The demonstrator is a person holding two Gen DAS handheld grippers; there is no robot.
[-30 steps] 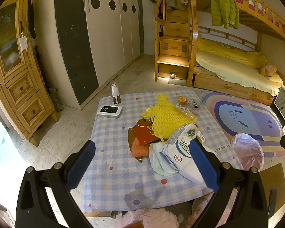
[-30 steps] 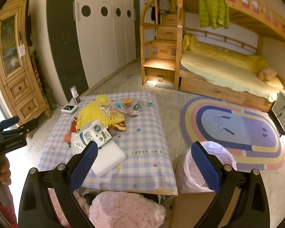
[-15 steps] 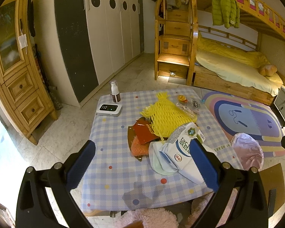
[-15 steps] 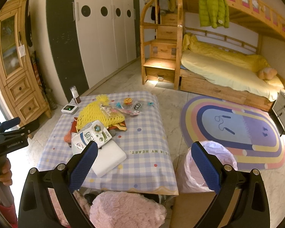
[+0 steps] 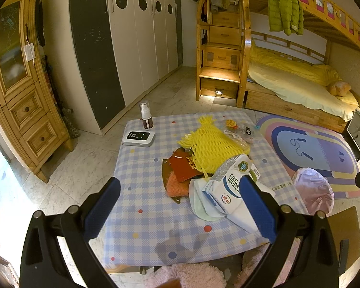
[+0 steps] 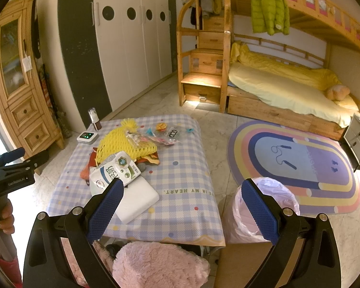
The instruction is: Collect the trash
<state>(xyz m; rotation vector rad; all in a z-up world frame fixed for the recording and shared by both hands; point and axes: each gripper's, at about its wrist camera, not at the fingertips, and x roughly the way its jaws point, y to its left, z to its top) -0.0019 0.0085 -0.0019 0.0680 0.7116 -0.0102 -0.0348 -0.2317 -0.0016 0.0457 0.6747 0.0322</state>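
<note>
Both grippers, left and right, wide open above checkered table, trash pile mid-table, lined bin just right of table fully visible only from right wrist, clipped in left view.
</note>
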